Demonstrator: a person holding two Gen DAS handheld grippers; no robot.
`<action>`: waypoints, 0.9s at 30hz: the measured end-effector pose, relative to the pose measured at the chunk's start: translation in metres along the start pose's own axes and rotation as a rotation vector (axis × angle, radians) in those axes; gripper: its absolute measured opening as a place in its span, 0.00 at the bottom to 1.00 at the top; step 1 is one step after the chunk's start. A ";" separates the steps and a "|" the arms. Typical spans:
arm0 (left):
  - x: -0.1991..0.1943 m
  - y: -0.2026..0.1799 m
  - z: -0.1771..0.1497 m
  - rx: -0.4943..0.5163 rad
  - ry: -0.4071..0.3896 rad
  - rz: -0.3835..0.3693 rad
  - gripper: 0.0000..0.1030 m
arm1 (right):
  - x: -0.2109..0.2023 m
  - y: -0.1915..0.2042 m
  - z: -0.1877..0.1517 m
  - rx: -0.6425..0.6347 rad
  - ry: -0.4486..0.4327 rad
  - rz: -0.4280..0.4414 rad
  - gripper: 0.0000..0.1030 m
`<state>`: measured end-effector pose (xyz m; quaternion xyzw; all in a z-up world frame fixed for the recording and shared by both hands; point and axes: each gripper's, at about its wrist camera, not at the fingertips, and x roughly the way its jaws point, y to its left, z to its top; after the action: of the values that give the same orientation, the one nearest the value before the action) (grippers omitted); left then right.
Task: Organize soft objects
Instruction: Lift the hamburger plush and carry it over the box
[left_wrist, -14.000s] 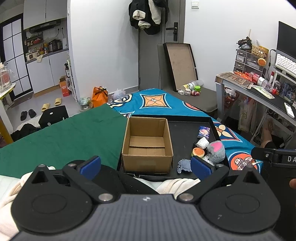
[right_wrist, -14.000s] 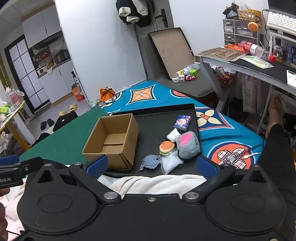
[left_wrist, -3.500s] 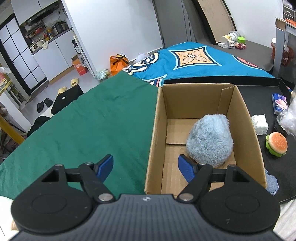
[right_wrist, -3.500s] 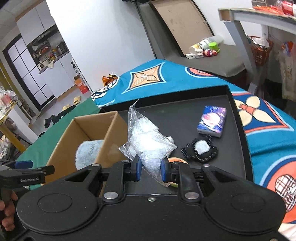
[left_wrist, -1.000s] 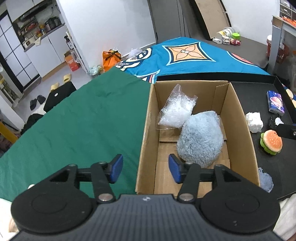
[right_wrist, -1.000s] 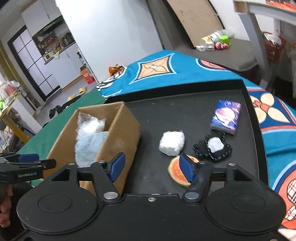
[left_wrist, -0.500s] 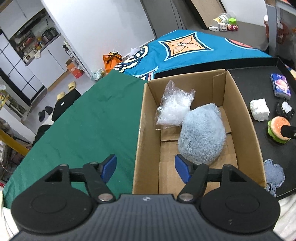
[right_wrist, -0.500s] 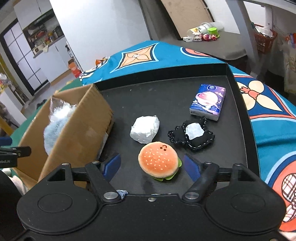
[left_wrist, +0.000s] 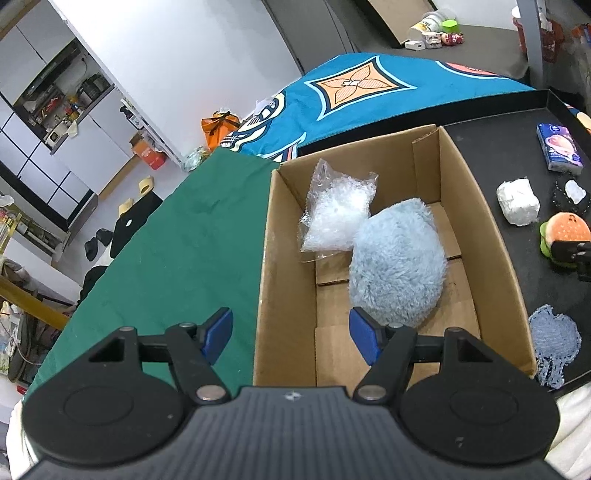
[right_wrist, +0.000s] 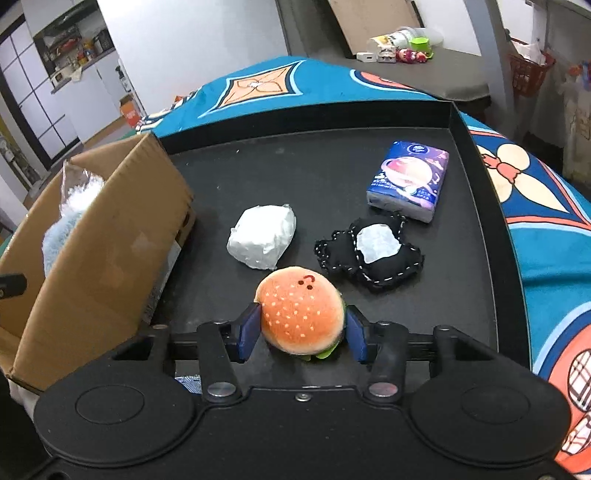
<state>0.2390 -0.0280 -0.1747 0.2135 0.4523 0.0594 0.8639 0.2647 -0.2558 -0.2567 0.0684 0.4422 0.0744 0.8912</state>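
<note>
Straddling the near-left wall of the cardboard box (left_wrist: 476, 236), the left gripper (left_wrist: 290, 334) hangs with fingers wide, holding nothing. Risk: a drop from here sets one finger on the wall edge and could tip or shove the box across the green cloth (left_wrist: 192, 236).

Inside the box: crinkly clear bag of white pellets (left_wrist: 338, 214), slack and shapeless, leaning on a blue fuzzy plush (left_wrist: 397, 258), a rounded, long-pile mound. Box is plain corrugated board with stiff upright walls.

Beside the box on the black tray (right_wrist: 476, 155): a blue denim patch (left_wrist: 552, 339), flat and frayed, near the front edge.

Right gripper (right_wrist: 301, 328): fingers narrowed around the burger plush (right_wrist: 301, 314), blue pads (right_wrist: 248, 328) at or just off both flanks; whether they press yet I cannot tell. Dome is smooth, short-pile and squashy. Risk: a shallow pinch on that curve may squirt it forward or let it roll out on the lift.

Further right: white wrapped lump (right_wrist: 264, 236), lumpy; black stitched pouch (right_wrist: 369, 254) with white centre, flat and floppy; tissue pack (right_wrist: 408, 179), glossy film, soft block. All still out on the tray.
</note>
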 end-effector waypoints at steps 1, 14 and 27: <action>0.000 0.000 0.000 0.000 0.004 0.000 0.66 | -0.002 0.000 0.001 -0.002 -0.003 0.002 0.42; -0.004 0.020 0.005 -0.039 0.040 -0.042 0.66 | -0.028 0.004 0.005 0.024 -0.059 0.025 0.41; -0.003 0.032 -0.004 -0.069 0.016 -0.077 0.66 | -0.058 0.025 0.013 0.044 -0.098 0.042 0.41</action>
<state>0.2369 0.0018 -0.1612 0.1656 0.4648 0.0433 0.8687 0.2387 -0.2430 -0.1988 0.1007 0.3982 0.0798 0.9082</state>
